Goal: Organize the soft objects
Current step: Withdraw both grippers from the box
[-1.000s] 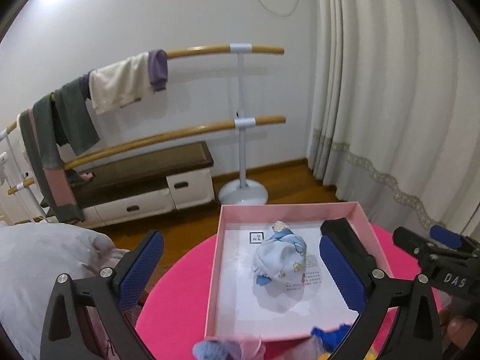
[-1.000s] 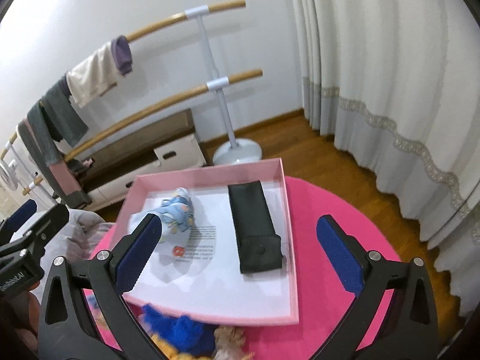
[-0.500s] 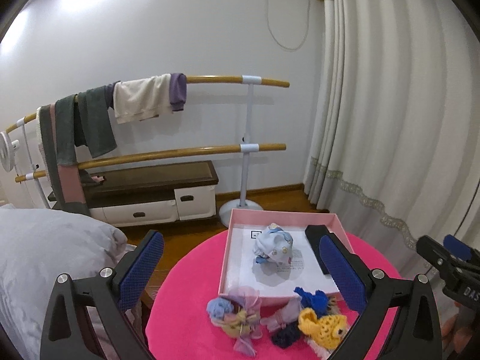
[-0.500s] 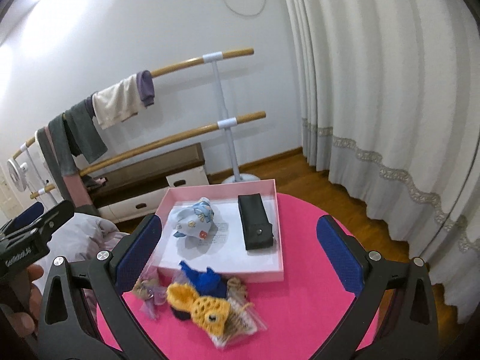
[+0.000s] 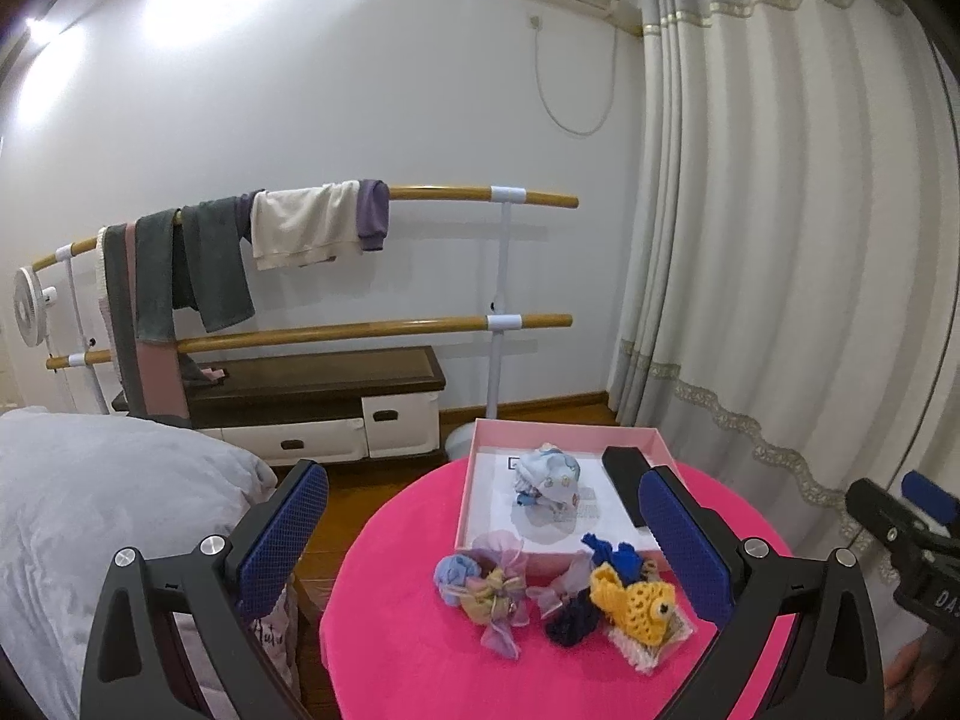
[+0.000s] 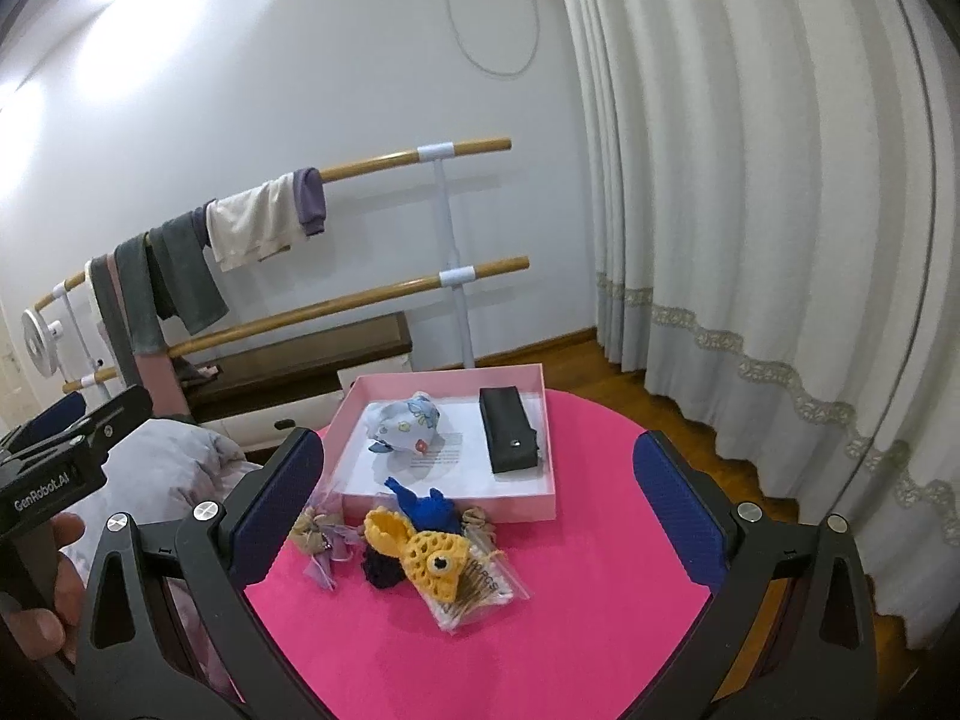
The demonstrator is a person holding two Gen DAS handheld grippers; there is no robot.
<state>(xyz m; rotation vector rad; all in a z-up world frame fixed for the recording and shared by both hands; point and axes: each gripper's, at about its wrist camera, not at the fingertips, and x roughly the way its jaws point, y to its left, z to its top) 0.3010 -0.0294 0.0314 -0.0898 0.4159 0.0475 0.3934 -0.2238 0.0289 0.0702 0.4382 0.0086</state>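
A pink box (image 5: pixel 474 480) (image 6: pixel 543 501) lies on the round pink table (image 5: pixel 408 660) (image 6: pixel 570 630). Inside it sit a light blue cloth bundle (image 5: pixel 549 474) (image 6: pixel 405 429) and a black pouch (image 5: pixel 624 480) (image 6: pixel 510 438). In front of the box lies a heap of soft items: a yellow crocheted fish (image 5: pixel 633 597) (image 6: pixel 429 555), a blue knit piece (image 5: pixel 612 555) (image 6: pixel 429 510), gauzy scrunchies (image 5: pixel 489 588) (image 6: pixel 321 534) and a dark scrunchie (image 5: pixel 570 621). My left gripper (image 5: pixel 483 540) and my right gripper (image 6: pixel 480 510) both hover open, above and short of the heap, holding nothing.
A grey duvet (image 5: pixel 90 516) lies left of the table. Behind stand a wooden double rail (image 5: pixel 360 324) draped with clothes, a low bench with drawers (image 5: pixel 324 414), and long curtains (image 5: pixel 780 240) on the right. A plastic bag of swabs (image 6: pixel 480 591) lies under the fish.
Both grippers have pulled back and up from close over the box, so the whole table and the heap of soft items have come into view. Both stay open.
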